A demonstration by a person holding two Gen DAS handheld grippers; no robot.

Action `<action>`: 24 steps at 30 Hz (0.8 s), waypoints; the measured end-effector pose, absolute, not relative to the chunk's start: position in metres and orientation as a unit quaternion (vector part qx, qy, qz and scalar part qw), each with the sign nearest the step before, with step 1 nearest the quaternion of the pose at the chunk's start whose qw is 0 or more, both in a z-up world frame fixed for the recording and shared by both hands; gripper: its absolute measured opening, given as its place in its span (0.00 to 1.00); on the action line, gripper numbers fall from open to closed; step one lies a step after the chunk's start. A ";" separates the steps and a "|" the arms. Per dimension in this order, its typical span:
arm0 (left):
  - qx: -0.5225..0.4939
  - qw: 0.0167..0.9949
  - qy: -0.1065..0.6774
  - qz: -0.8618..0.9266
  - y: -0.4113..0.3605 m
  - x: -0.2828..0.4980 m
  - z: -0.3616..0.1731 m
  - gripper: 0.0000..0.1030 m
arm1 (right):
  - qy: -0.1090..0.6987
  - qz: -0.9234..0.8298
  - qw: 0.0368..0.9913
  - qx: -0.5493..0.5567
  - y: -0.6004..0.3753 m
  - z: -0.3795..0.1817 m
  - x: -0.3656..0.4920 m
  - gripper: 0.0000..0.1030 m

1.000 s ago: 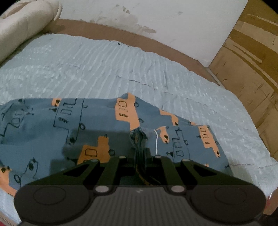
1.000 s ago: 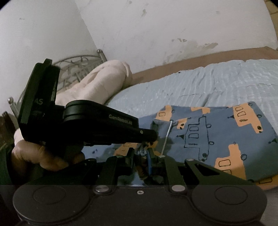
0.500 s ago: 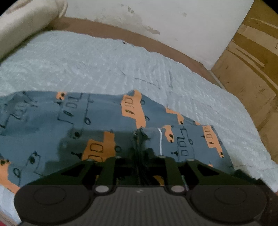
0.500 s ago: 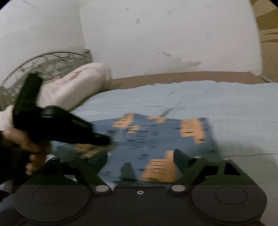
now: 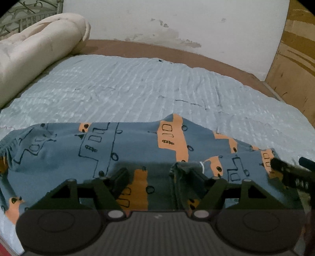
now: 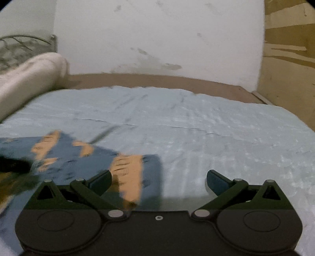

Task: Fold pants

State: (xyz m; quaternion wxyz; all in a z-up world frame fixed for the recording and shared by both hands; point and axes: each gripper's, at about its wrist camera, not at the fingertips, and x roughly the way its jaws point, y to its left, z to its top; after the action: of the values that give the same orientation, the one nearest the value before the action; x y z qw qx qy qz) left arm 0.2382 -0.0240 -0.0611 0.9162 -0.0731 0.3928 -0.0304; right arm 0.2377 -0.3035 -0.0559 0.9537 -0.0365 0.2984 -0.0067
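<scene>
The blue pants (image 5: pixel 137 145) with orange vehicle prints lie folded flat across the near part of the bed. My left gripper (image 5: pixel 157 177) is open just above them; a bunched cuff of fabric (image 5: pixel 185 167) rests against its right finger. My right gripper (image 6: pixel 159 179) is open and empty above the bedspread, with the right edge of the pants (image 6: pixel 137 167) under its left finger. The right gripper's tip also shows at the right edge of the left wrist view (image 5: pixel 291 173).
A light blue ribbed bedspread (image 5: pixel 147 88) covers the bed. A rolled cream blanket (image 5: pixel 33 49) lies at the far left by a metal headboard (image 5: pixel 23 11). A white wall (image 6: pixel 157 35) is behind and a wooden panel (image 5: pixel 295 59) stands at the right.
Both grippers have opened and let go of the pants. The right gripper has swung to the right, away from the left gripper. The pants have settled flat.
</scene>
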 end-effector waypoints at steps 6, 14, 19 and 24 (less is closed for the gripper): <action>-0.062 0.920 0.386 -0.034 -0.024 0.232 -0.063 0.73 | 0.331 -0.041 0.943 0.005 -0.330 -0.072 0.257 0.99; -0.026 0.928 0.371 -0.030 -0.025 0.197 -0.061 0.82 | 0.304 -0.014 0.950 -0.071 -0.310 -0.070 0.189 0.99; -0.019 0.933 0.359 -0.029 -0.022 0.173 -0.061 0.86 | 0.271 -0.033 0.958 -0.087 -0.309 -0.076 0.143 0.99; -0.013 0.936 0.349 -0.027 -0.023 0.164 -0.066 0.88 | 0.238 -0.052 0.965 -0.092 -0.305 -0.088 0.121 0.99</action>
State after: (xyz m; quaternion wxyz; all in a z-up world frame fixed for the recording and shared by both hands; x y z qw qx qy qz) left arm 0.1641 -0.0227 -0.0660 0.9365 -0.0133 0.3495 -0.0266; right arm 0.1215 -0.3046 -0.0877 0.9654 -0.0916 0.2384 -0.0520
